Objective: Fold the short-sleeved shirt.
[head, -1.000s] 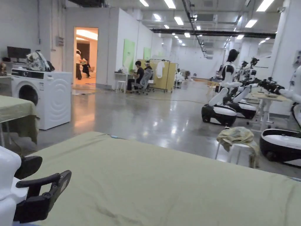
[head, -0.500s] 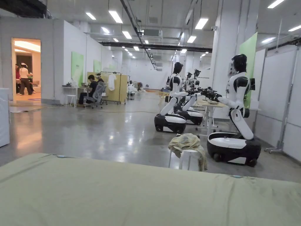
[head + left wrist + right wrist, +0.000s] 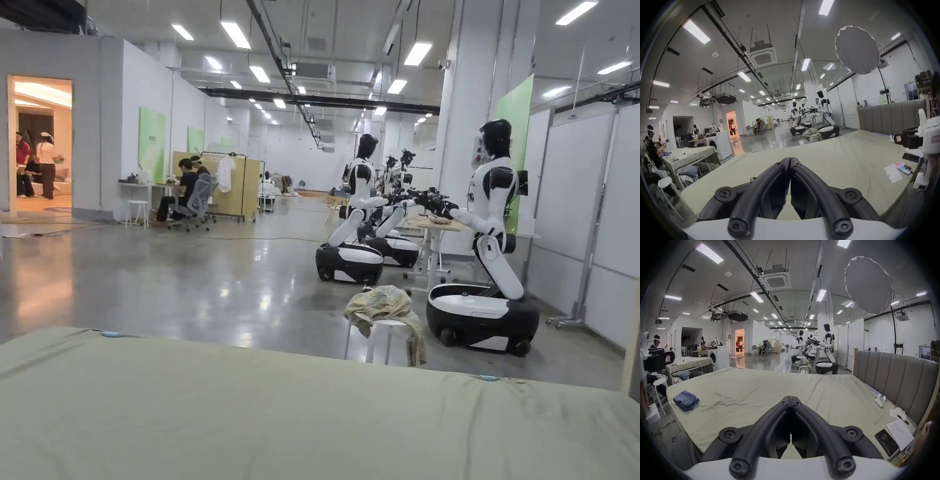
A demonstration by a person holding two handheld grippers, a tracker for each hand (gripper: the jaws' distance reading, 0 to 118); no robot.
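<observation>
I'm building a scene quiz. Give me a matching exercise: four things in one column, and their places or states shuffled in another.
1 blue garment
2 yellowish cloth
3 dark phone
4 right claw

A shut, holding nothing
B draped over a white stool
C bunched in a heap
D lying beside a notepad

Pairs: 1-C, 2-B, 3-D, 4-A

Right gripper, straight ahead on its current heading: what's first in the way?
Likely nothing close. The right gripper, jaws shut, points over bare bed sheet toward the far edge; the blue garment lies well off to its left. Depth is unclear.
</observation>
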